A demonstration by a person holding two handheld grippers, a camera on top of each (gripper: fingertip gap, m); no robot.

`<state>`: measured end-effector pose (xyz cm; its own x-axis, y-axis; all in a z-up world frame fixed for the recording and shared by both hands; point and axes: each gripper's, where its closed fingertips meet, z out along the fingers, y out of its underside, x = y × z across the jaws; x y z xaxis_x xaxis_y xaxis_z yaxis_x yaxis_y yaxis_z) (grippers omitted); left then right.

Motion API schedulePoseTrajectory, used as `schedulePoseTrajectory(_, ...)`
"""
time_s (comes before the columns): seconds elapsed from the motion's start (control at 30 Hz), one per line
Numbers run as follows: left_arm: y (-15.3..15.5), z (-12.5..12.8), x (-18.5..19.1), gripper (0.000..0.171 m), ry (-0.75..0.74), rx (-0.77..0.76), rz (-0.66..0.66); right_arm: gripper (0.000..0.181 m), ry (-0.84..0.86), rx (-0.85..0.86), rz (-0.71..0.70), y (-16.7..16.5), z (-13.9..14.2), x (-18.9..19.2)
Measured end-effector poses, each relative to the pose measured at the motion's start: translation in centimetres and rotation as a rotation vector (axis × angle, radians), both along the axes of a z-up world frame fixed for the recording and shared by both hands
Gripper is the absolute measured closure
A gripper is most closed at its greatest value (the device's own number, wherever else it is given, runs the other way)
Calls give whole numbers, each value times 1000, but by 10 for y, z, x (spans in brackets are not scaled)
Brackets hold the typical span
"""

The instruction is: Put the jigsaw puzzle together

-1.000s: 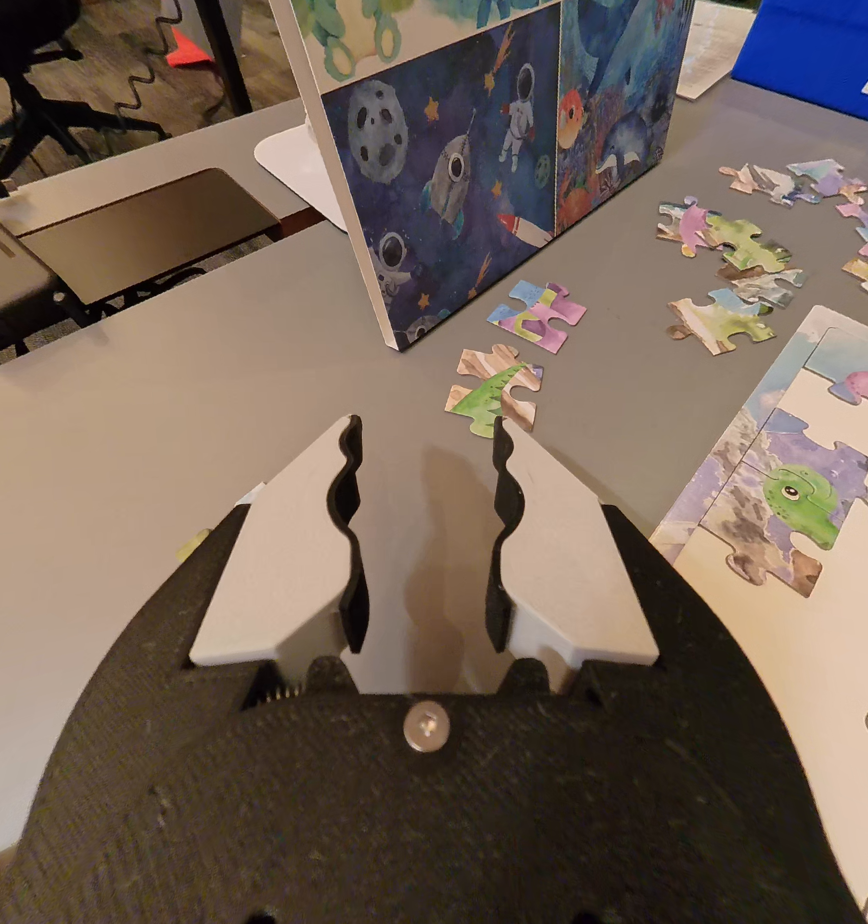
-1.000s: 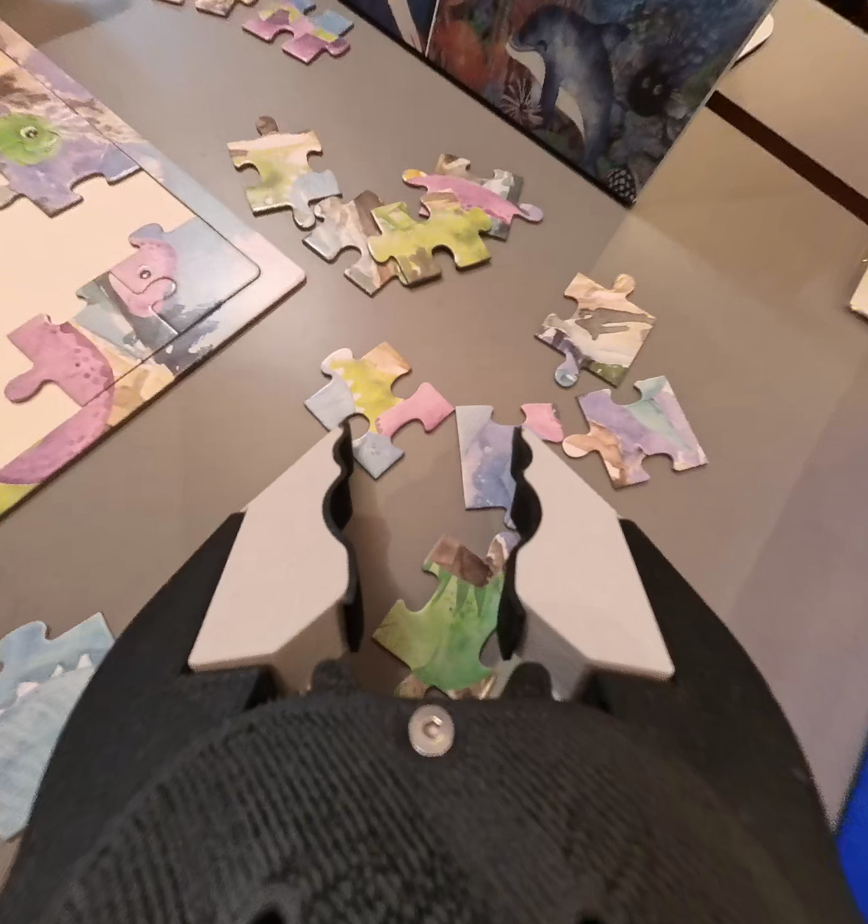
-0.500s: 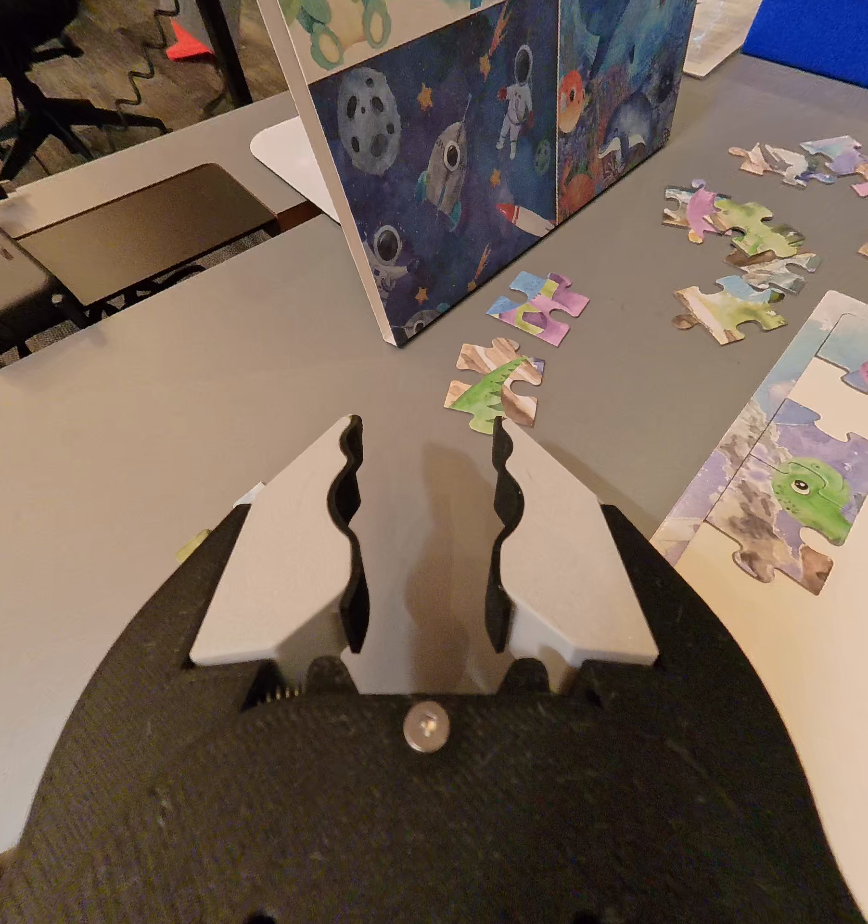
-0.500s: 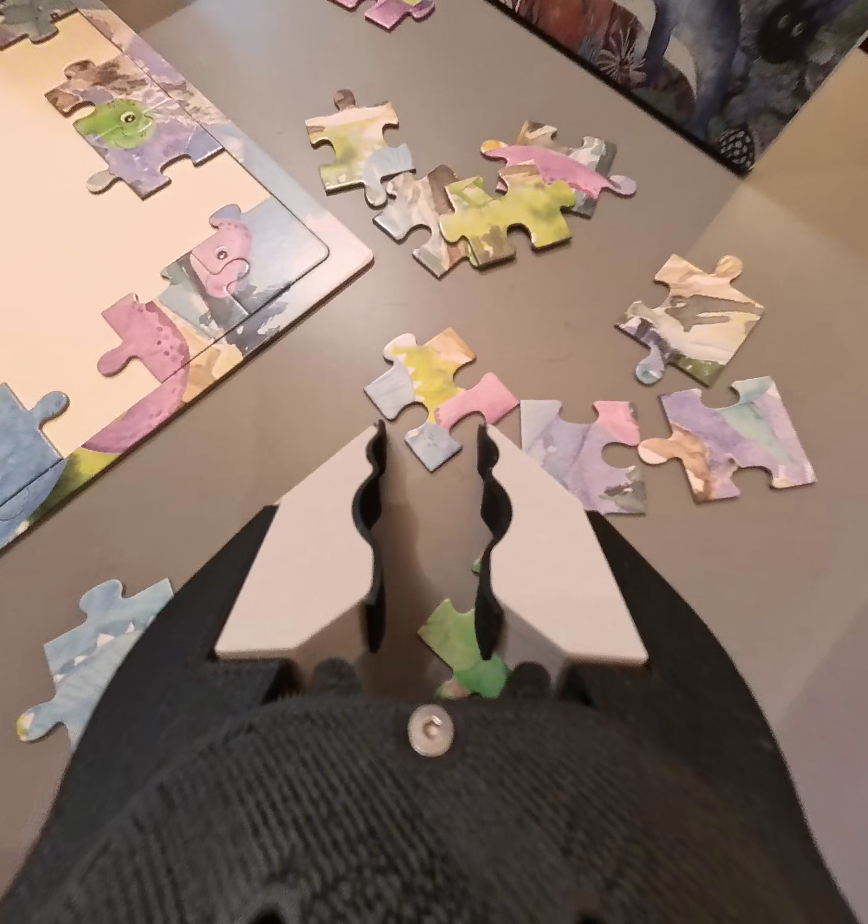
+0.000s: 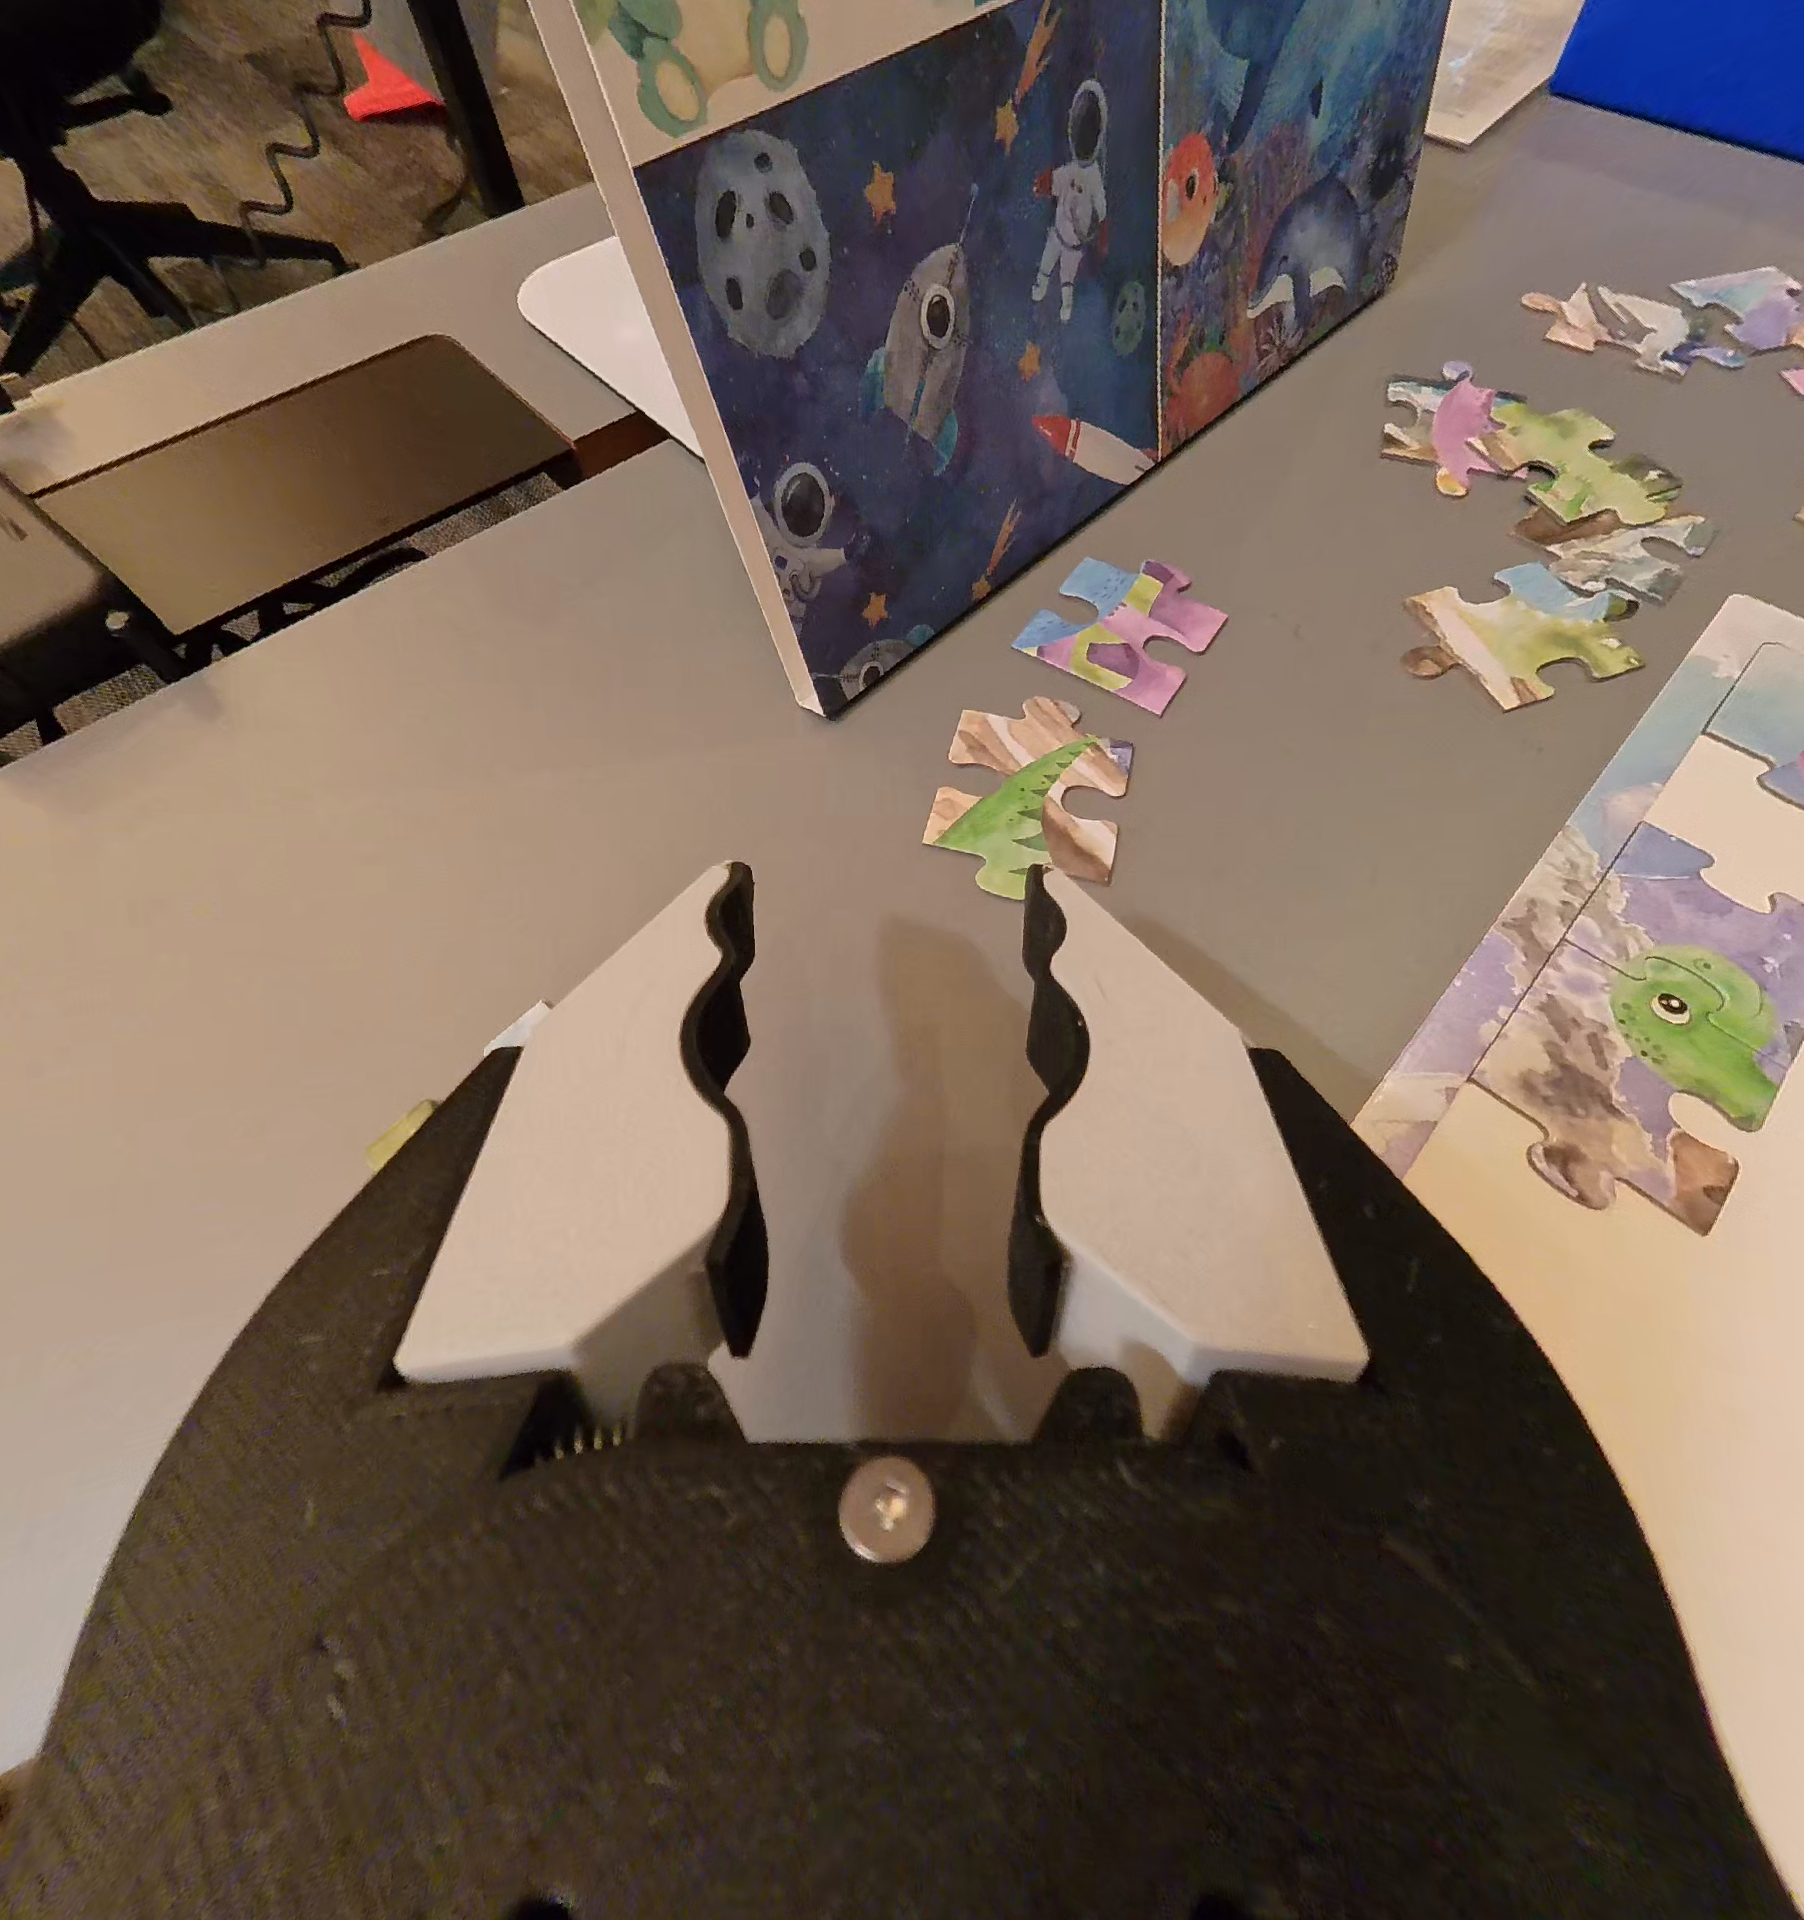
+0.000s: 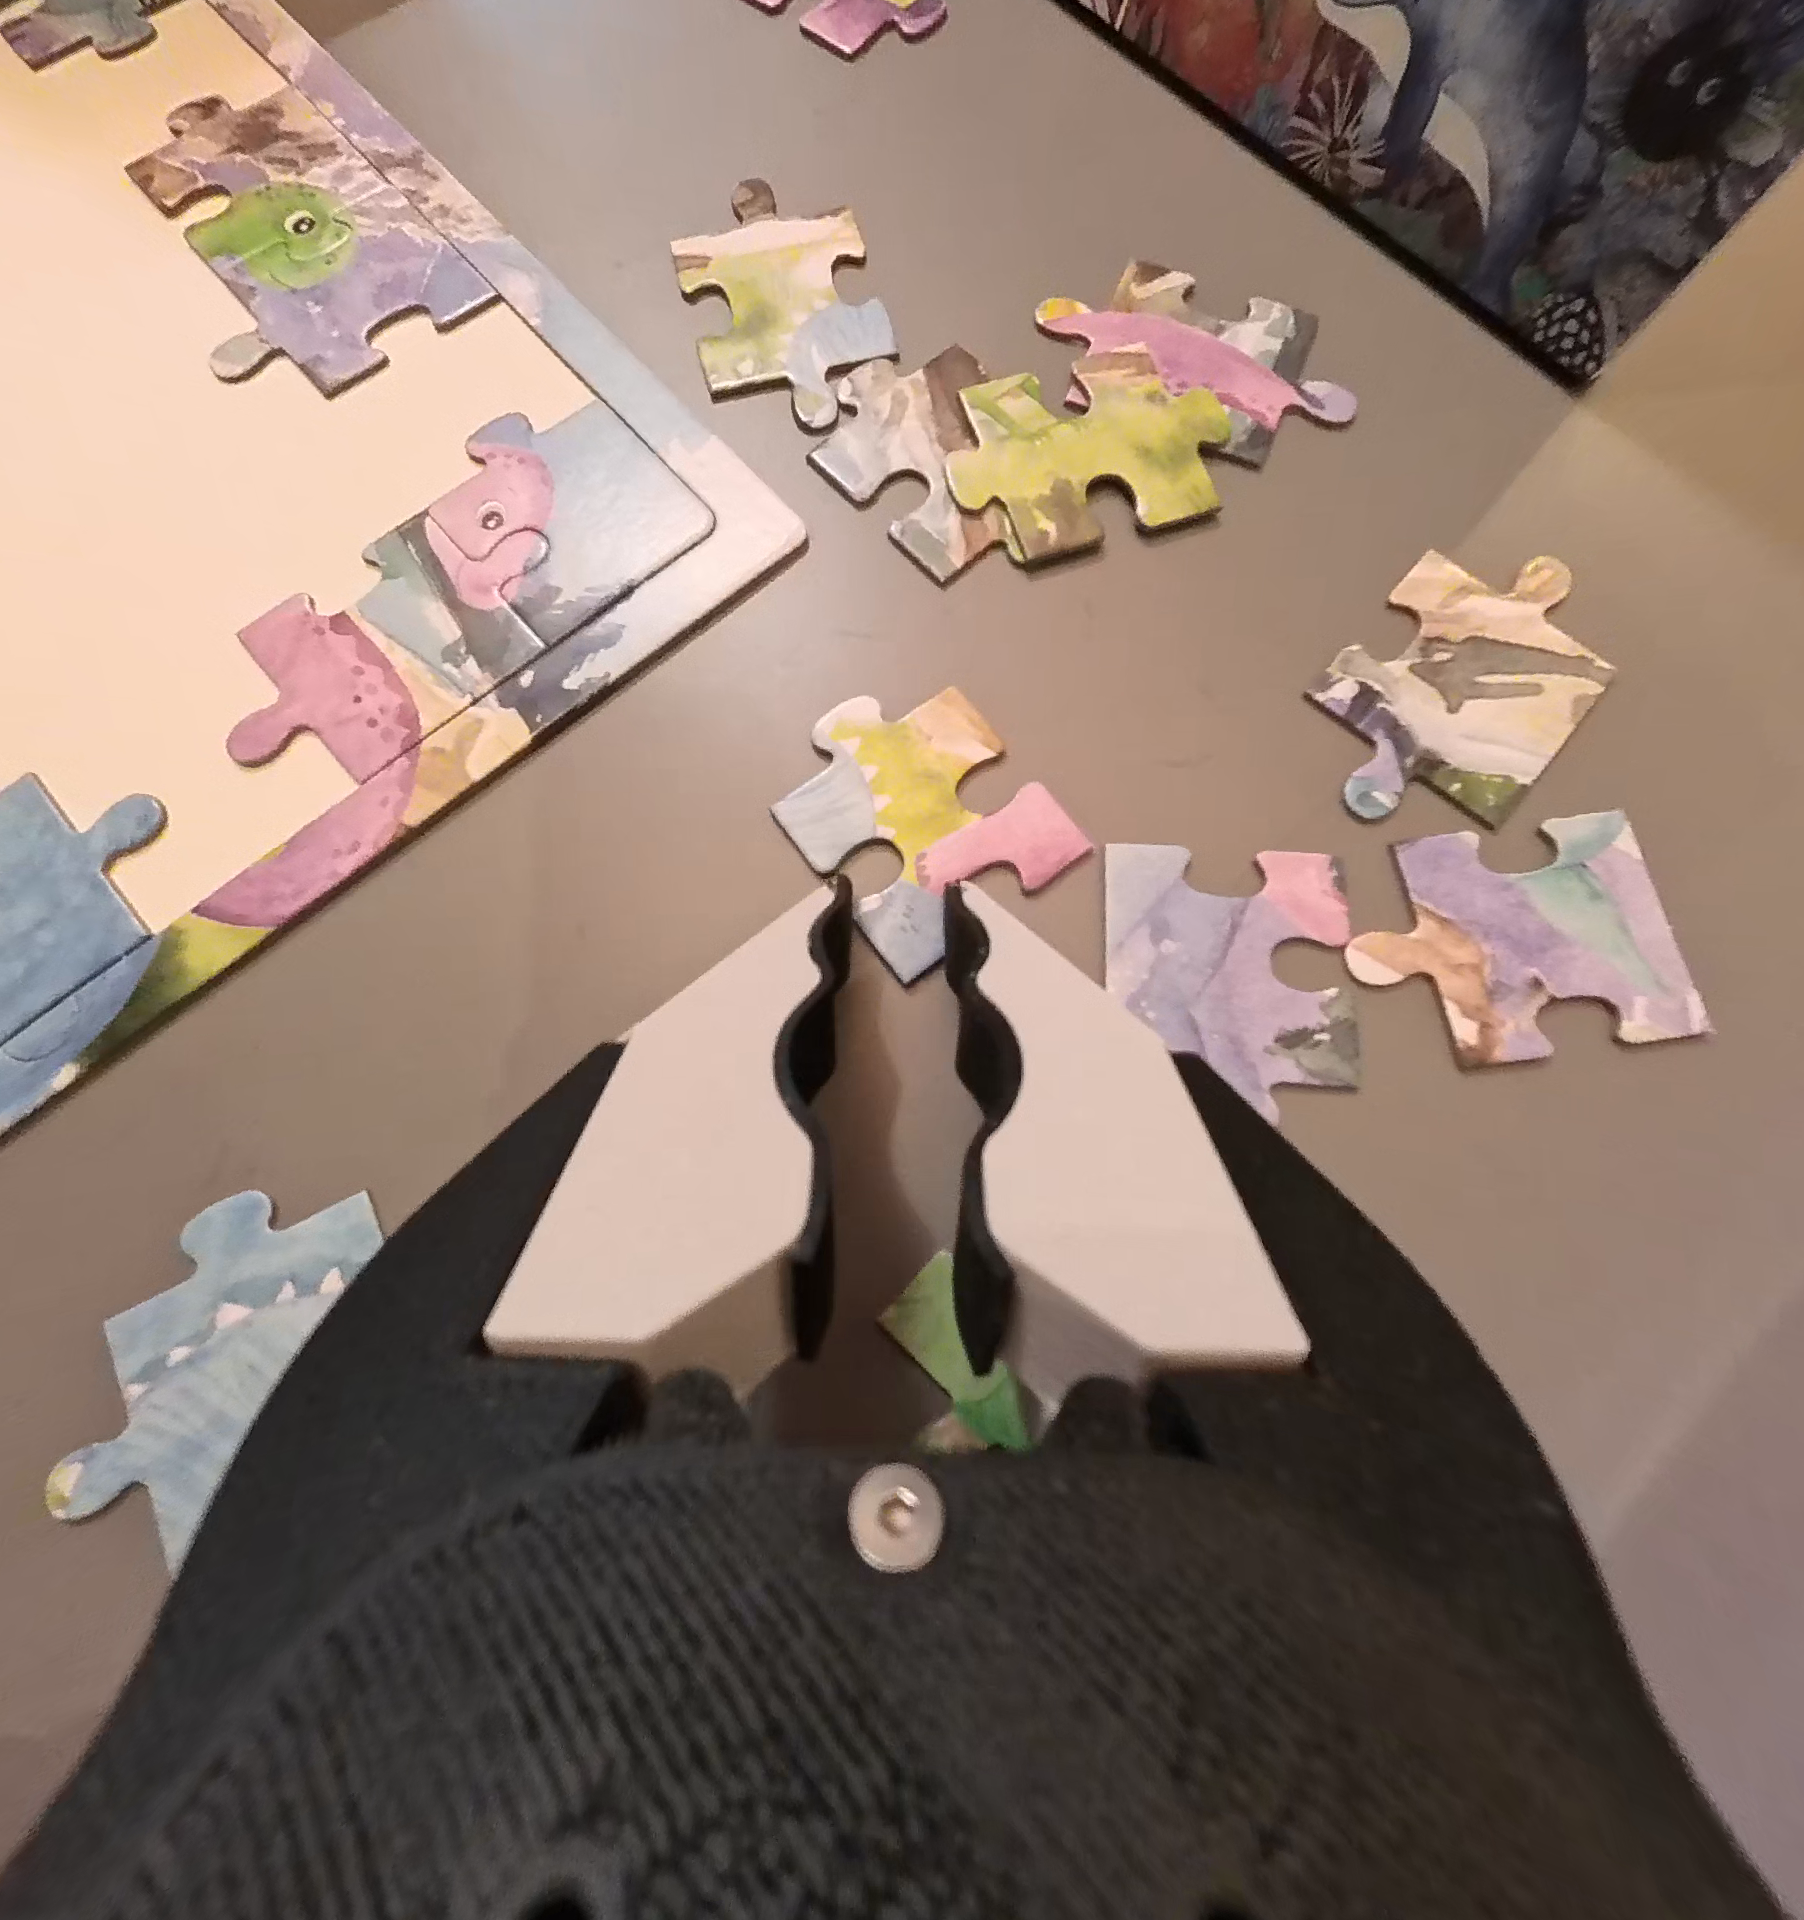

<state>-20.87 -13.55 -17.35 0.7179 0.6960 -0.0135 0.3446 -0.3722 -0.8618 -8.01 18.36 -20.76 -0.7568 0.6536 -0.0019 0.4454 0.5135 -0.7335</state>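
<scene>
The puzzle board (image 5: 1708, 1455) lies at the right in the left wrist view, with a green dinosaur-head piece (image 5: 1687, 1029) set in it. My left gripper (image 5: 887, 883) is open and empty above the grey table, just short of a green-and-brown loose piece (image 5: 1033, 800). In the right wrist view the board (image 6: 98, 468) is at the upper left. My right gripper (image 6: 898, 894) has its jaws drawn close, with a green piece (image 6: 929, 1330) caught between them near their base, partly hidden by the right finger. A yellow-and-pink piece (image 6: 919, 800) lies just past the fingertips.
An upright picture box (image 5: 929, 312) stands behind the loose pieces. Several loose pieces lie in a cluster (image 6: 1064, 447) and to the right (image 6: 1532, 935). A light blue piece (image 6: 223, 1340) lies left of my right gripper. A blue object (image 5: 1729, 73) sits at the far right. About 35 cm separates my left fingertips from my right. The right gripper is farther from the green-and-brown loose piece (image 5: 1033, 800), some 30 cm, than the left, some 6 cm.
My right gripper's jaws have closed from wide apart to a narrow gap around the green piece, and it has shifted left toward the board. My left gripper has barely moved.
</scene>
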Motion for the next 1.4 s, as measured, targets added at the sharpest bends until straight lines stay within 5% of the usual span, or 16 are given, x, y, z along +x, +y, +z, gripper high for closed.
schedulePoseTrajectory(0.33,0,-1,0,121,0,-9,-1,181,100,-79,35,-8,26,1)
schedulePoseTrajectory(0.83,1,-2,0,121,0,-17,-2,148,42,12,-30,4,4,-6)
schedulePoseTrajectory(1.4,1,-3,0,121,-1,-28,-2,145,28,21,-48,7,0,-7)
